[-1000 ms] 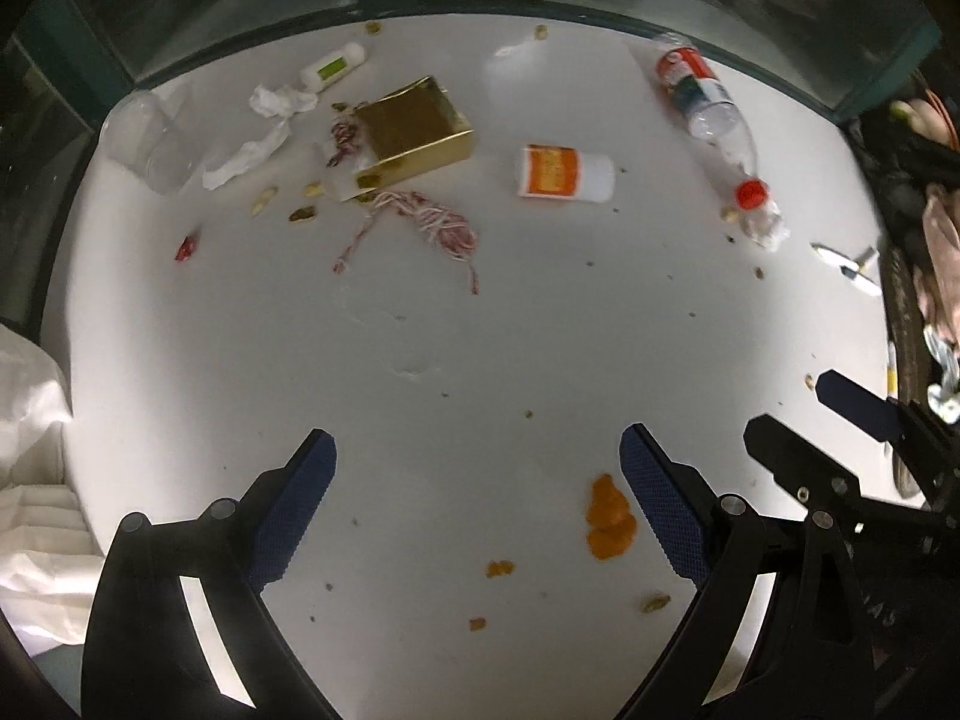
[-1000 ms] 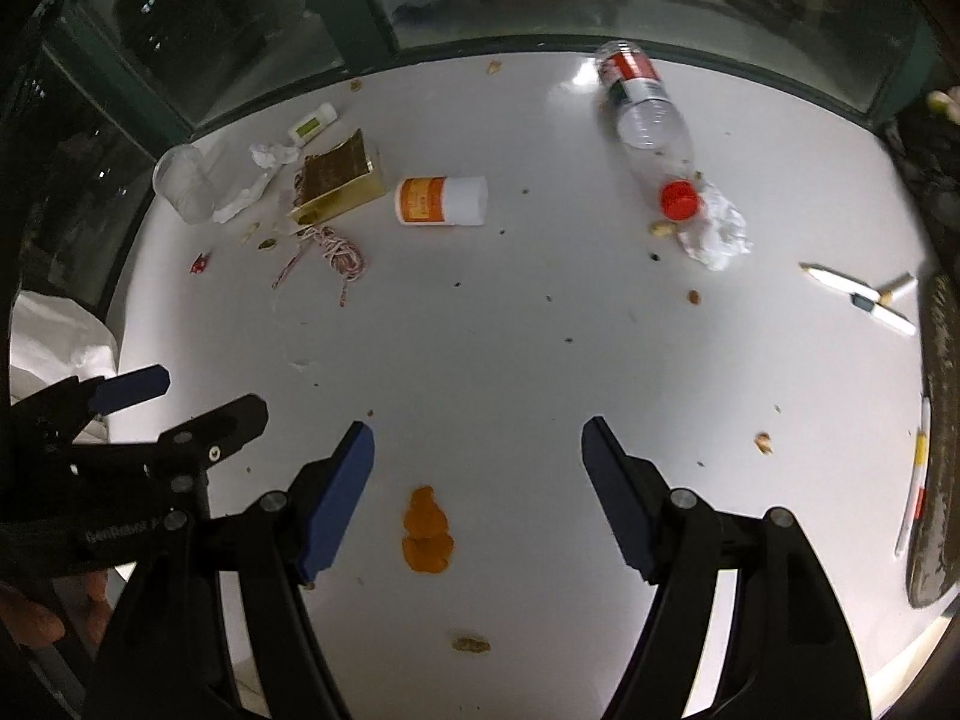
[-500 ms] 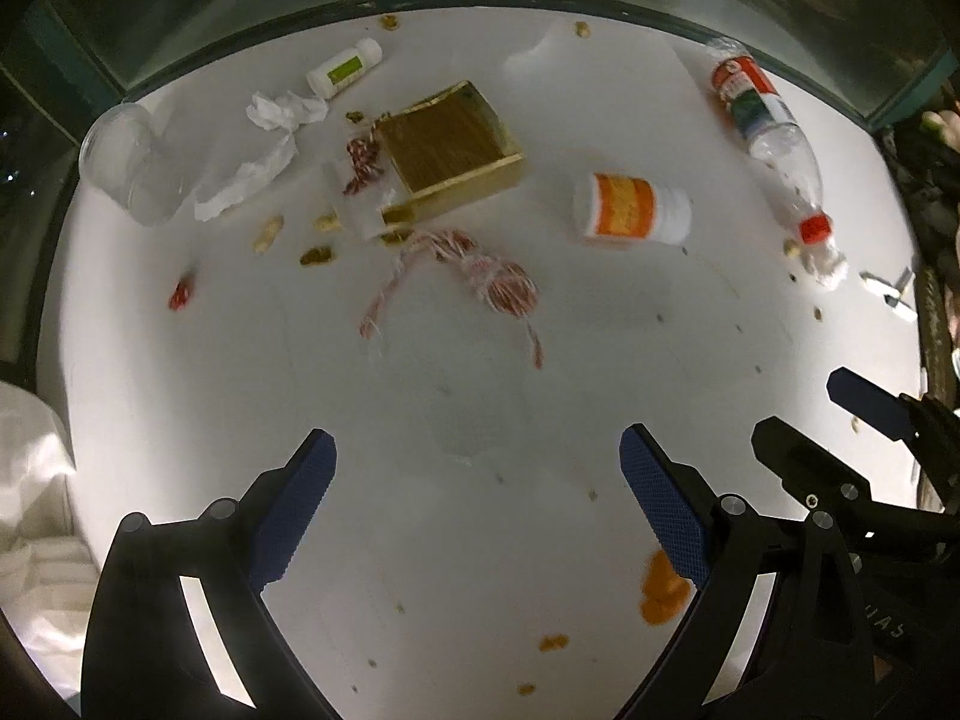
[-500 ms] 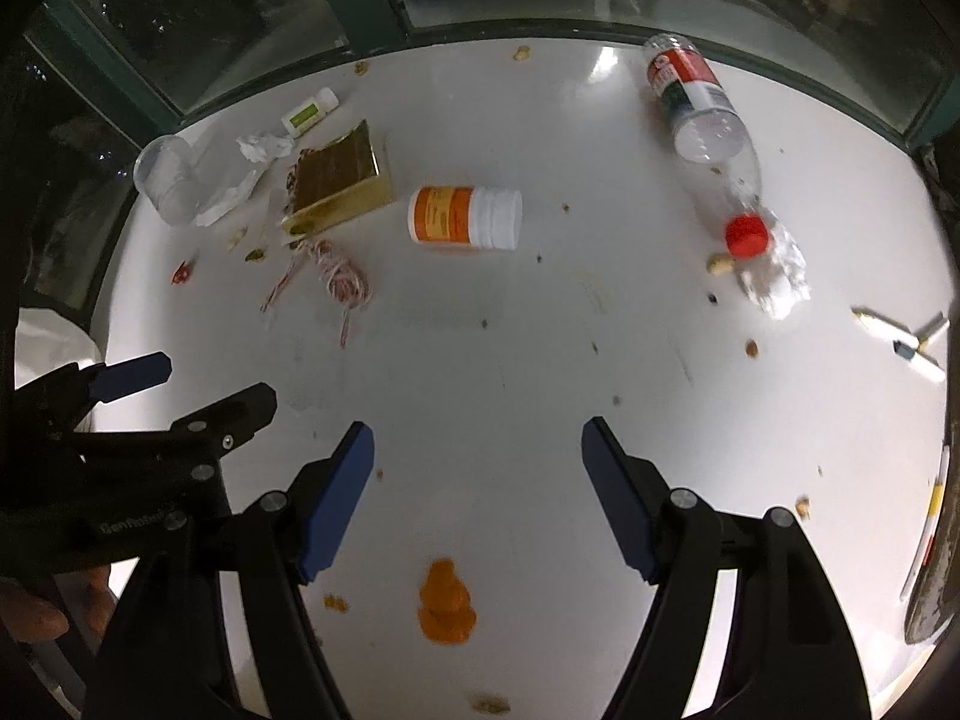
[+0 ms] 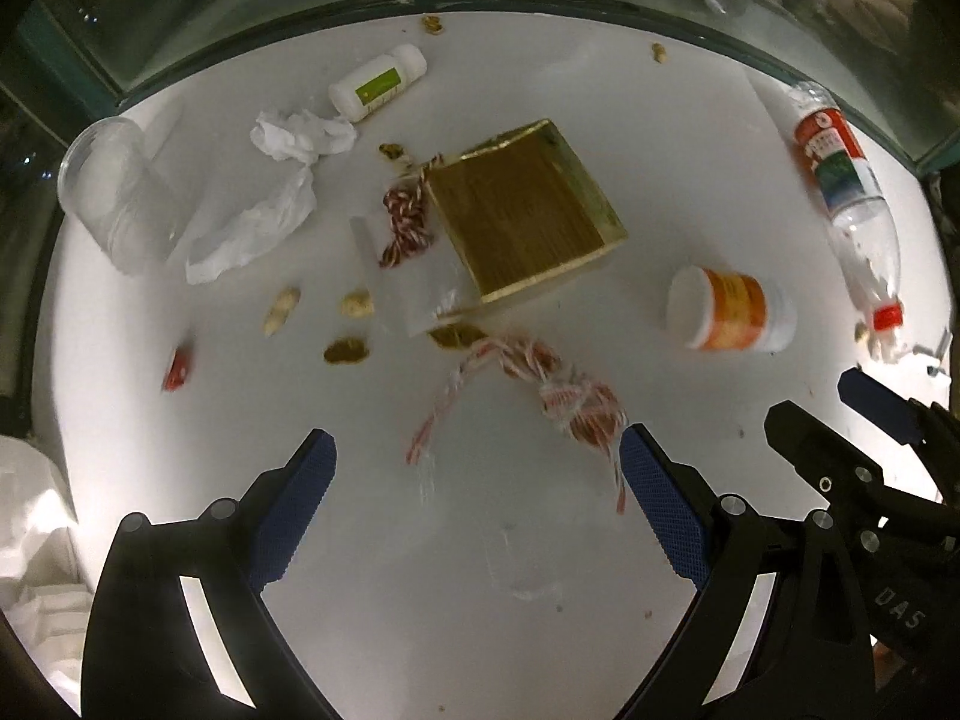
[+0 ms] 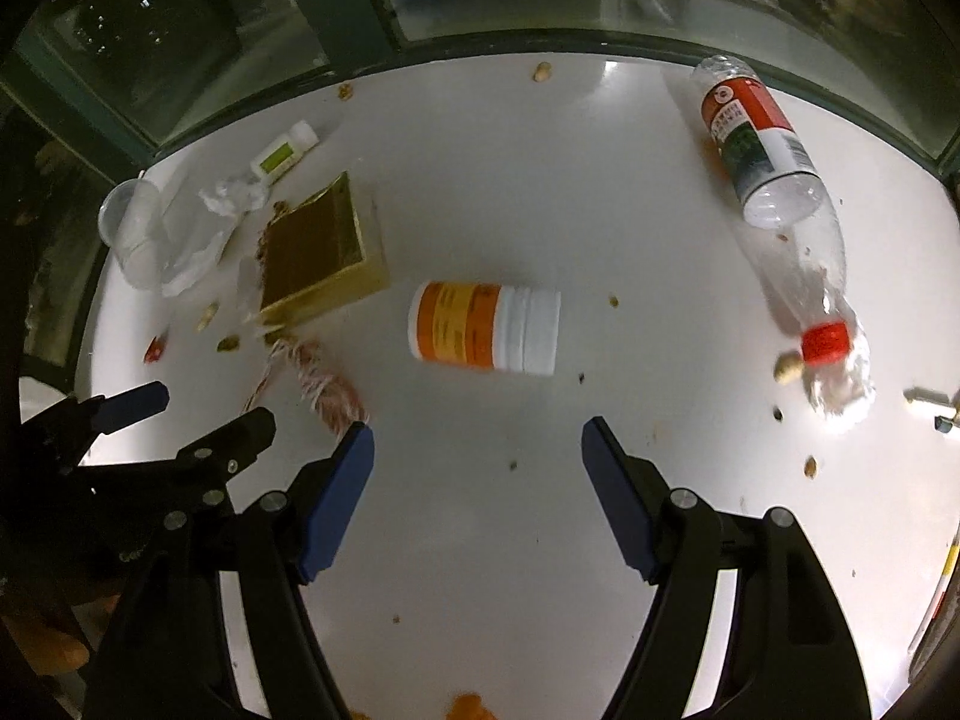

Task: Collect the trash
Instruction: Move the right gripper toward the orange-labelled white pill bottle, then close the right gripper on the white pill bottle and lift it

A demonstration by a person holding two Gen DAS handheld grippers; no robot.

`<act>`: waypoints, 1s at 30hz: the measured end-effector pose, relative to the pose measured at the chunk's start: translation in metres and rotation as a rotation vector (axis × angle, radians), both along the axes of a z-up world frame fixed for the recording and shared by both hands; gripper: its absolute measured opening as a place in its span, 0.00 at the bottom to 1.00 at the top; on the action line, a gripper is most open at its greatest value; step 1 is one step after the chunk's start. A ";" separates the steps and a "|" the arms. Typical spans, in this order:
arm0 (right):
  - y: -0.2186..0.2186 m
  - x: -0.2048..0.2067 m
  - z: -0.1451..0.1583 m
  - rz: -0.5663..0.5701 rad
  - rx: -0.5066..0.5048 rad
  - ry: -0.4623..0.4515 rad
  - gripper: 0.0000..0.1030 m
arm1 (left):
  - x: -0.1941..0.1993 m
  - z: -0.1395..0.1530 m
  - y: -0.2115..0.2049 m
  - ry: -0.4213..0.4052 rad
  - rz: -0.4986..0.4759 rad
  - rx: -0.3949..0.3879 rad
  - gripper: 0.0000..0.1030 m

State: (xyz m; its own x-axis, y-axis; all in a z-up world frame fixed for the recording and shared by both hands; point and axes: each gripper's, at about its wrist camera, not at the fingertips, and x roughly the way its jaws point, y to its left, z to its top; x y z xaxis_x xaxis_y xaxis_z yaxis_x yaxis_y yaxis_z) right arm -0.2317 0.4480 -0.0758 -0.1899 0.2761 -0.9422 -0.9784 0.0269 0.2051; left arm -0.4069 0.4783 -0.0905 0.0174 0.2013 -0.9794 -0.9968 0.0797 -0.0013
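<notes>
Step in hand, as judged: approach; nothing collected yet.

- Left hand-held gripper (image 5: 477,504): jaws spread, empty, over the red-and-white twine (image 5: 543,393), whose tail reaches its right pad.
- Right hand-held gripper (image 6: 477,495): jaws spread, empty, just short of the orange-labelled pill bottle (image 6: 483,327) lying on its side on the desk (image 6: 540,180).
- Next move, likely: lower, straddle, close.
- Gold box (image 5: 525,207): open, apparently empty.
- Clear plastic cup (image 5: 111,192): tipped, empty.
- Water bottle (image 6: 774,192): capped, lying down, contents unclear.
- Small white bottle (image 5: 378,83): closed.
</notes>
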 end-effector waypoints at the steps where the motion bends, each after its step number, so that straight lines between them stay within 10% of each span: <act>1: 0.003 0.001 -0.002 -0.005 0.000 -0.005 0.67 | 0.000 -0.002 0.002 -0.001 0.002 0.000 0.90; 30: 0.050 -0.022 -0.047 0.009 -0.007 -0.117 0.66 | -0.030 -0.048 0.037 0.008 0.032 -0.011 0.90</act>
